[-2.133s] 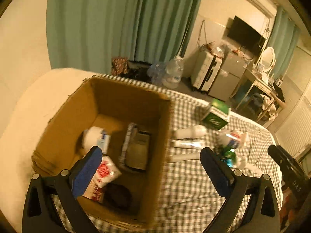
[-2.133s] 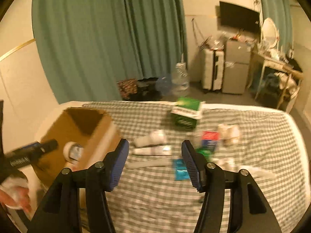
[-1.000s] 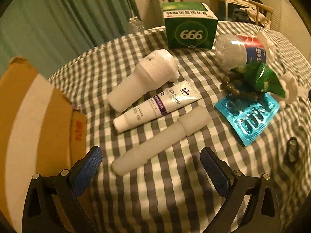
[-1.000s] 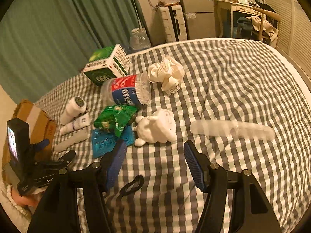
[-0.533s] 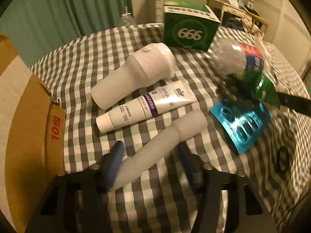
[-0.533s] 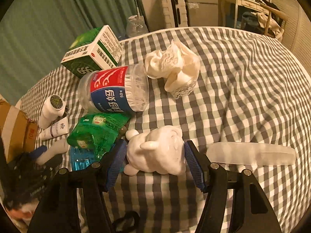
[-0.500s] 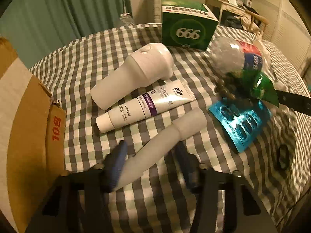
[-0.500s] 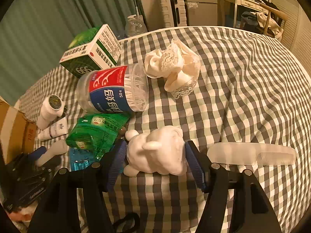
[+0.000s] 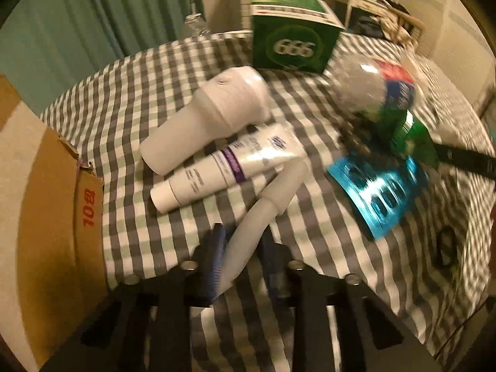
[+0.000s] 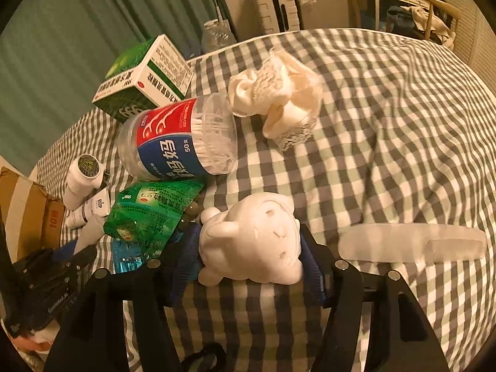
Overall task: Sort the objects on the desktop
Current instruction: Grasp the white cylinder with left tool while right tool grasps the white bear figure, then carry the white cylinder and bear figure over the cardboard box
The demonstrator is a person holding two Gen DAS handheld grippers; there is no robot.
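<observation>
My left gripper (image 9: 240,251) is shut on the near end of a long frosted white tube (image 9: 266,204) that lies on the checked cloth. Beside it lie a white cream tube (image 9: 223,170) and a fat white bottle (image 9: 210,117). A cardboard box (image 9: 40,217) stands at the left. My right gripper (image 10: 248,248) is shut on a white bear figurine (image 10: 254,241). The left gripper also shows in the right wrist view (image 10: 71,251) at the lower left.
A green 666 box (image 9: 294,43), a clear floss-pick jar (image 10: 179,139), a green sachet (image 10: 148,214), a blue blister pack (image 9: 381,192), a crumpled white cloth (image 10: 279,99), a clear comb (image 10: 412,241) and a black hair tie (image 9: 446,248) lie on the cloth.
My left gripper has closed on the long white tube. My right gripper has moved in and closed on the bear figurine.
</observation>
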